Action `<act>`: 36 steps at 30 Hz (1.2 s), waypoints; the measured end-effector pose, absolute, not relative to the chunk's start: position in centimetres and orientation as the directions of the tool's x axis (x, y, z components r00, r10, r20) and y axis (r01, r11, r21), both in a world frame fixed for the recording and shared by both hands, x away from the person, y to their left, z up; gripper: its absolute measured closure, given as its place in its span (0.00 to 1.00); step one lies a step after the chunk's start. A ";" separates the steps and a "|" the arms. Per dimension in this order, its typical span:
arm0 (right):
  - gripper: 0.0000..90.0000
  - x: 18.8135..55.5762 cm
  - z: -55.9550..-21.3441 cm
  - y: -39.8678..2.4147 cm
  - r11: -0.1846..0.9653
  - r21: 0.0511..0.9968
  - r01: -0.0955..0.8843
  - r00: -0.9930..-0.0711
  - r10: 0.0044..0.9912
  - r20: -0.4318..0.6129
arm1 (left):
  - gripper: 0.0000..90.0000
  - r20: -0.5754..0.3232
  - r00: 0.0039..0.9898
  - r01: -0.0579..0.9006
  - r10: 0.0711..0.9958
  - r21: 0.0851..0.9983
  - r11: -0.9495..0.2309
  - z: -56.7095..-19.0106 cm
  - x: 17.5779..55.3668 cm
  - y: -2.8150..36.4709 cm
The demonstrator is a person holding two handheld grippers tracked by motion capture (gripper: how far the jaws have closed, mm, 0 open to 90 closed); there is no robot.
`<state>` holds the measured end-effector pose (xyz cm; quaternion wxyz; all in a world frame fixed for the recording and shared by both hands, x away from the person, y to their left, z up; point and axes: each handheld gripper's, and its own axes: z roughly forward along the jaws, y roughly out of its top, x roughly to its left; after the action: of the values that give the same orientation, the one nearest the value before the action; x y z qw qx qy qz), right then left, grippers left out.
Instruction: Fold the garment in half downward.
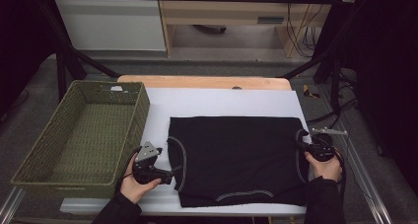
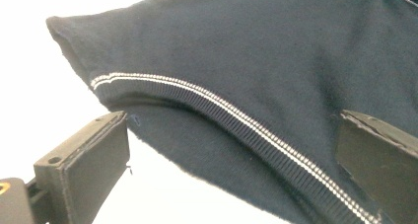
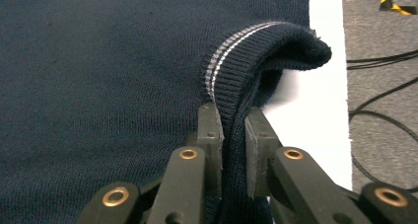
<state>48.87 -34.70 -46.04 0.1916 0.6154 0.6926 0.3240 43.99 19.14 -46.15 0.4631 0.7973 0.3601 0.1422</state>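
Note:
A dark navy garment (image 1: 236, 157) with a white-striped ribbed trim lies flat on a white sheet (image 1: 222, 101) on the table. At its left edge my left gripper (image 1: 172, 172) stands open. In the left gripper view the jaws of the left gripper (image 2: 231, 123) are wide apart, with the striped ribbed edge (image 2: 222, 105) lying between them untouched. My right gripper (image 1: 302, 146) is at the garment's right edge. In the right gripper view the right gripper (image 3: 234, 116) is shut on the ribbed trim (image 3: 236, 61), which arches up above the jaws in a fold.
A green woven basket (image 1: 132, 111) stands at the left, its wall close to the left hand. The wooden table edge (image 1: 202, 81) runs along the back. Cables (image 3: 379, 100) lie on the grey floor past the sheet's right edge. Black frame poles (image 1: 61, 71) stand behind.

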 end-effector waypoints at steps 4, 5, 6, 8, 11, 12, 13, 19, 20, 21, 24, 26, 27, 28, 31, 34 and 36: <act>0.90 48.8 -46.1 -35.1 0.027 0.688 0.725 -0.152 0.981 0.122 | 0.00 -0.105 0.702 0.442 0.704 0.839 -0.316 -46.2 44.0 19.1; 0.90 48.8 -46.1 -35.1 0.035 0.690 0.723 -0.154 0.982 0.112 | 0.00 -0.104 0.703 0.443 0.704 0.838 -0.318 -46.2 44.0 19.1; 0.90 48.8 -46.2 -35.2 0.037 0.690 0.723 -0.153 0.982 0.108 | 0.00 -0.104 0.703 0.442 0.704 0.839 -0.318 -46.2 44.0 19.1; 0.90 48.9 -46.2 -35.1 0.048 0.688 0.724 -0.158 0.983 0.098 | 0.00 -0.104 0.703 0.440 0.704 0.841 -0.316 -46.1 44.0 19.1; 0.90 48.9 -46.4 -35.1 0.051 0.681 0.730 -0.155 0.984 0.092 | 0.00 -0.099 0.705 0.436 0.702 0.841 -0.319 -46.1 44.0 19.1; 0.90 49.0 -46.4 -35.1 0.053 0.681 0.731 -0.159 0.983 0.093 | 0.00 -0.096 0.705 0.434 0.702 0.842 -0.321 -46.1 44.0 19.1; 0.89 49.0 -46.6 -35.1 0.055 0.680 0.731 -0.161 0.983 0.093 | 0.00 -0.095 0.706 0.434 0.702 0.842 -0.322 -46.1 44.0 19.1; 0.73 48.8 -46.7 -35.1 0.040 0.704 0.709 -0.150 0.984 0.096 | 0.00 -0.092 0.709 0.431 0.699 0.841 -0.326 -46.1 44.0 19.0; 0.68 48.7 -46.7 -35.2 0.038 0.711 0.702 -0.142 0.986 0.088 | 0.00 -0.092 0.710 0.431 0.698 0.841 -0.327 -46.1 44.0 19.0; 0.64 48.6 -46.6 -35.1 0.031 0.716 0.697 -0.136 0.987 0.090 | 0.00 -0.092 0.711 0.430 0.697 0.841 -0.328 -46.1 44.0 19.0; 0.42 48.3 -46.0 -34.8 0.038 0.743 0.668 -0.139 0.988 0.074 | 0.00 -0.090 0.711 0.429 0.697 0.841 -0.329 -46.0 44.0 19.0; 0.35 48.1 -45.4 -34.3 0.038 0.761 0.648 -0.158 0.984 0.086 | 0.00 -0.091 0.714 0.429 0.695 0.841 -0.330 -46.0 44.0 19.0; 0.32 48.0 -45.1 -34.0 0.048 0.773 0.633 -0.183 0.979 0.089 | 0.00 -0.092 0.714 0.429 0.694 0.841 -0.331 -46.0 44.0 19.0; 0.28 48.0 -44.8 -33.6 0.047 0.783 0.620 -0.201 0.974 0.101 | 0.00 -0.091 0.716 0.428 0.692 0.841 -0.331 -46.0 44.0 19.0; 0.18 47.9 -44.0 -32.1 0.068 0.803 0.592 -0.289 0.948 0.133 | 0.00 -0.093 0.720 0.427 0.688 0.841 -0.333 -46.0 44.1 19.0; 0.14 47.9 -43.5 -30.2 0.096 0.814 0.573 -0.384 0.909 0.162 | 0.00 -0.103 0.713 0.432 0.693 0.843 -0.319 -45.8 44.2 19.0; 0.12 47.9 -43.3 -29.2 0.111 0.816 0.567 -0.430 0.885 0.179 | 0.00 -0.101 0.715 0.431 0.692 0.843 -0.322 -45.8 44.2 19.0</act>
<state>47.94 -29.16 -43.34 0.1809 0.5021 0.7229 0.4389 44.24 19.01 -45.80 0.4649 0.8008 0.3506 0.1405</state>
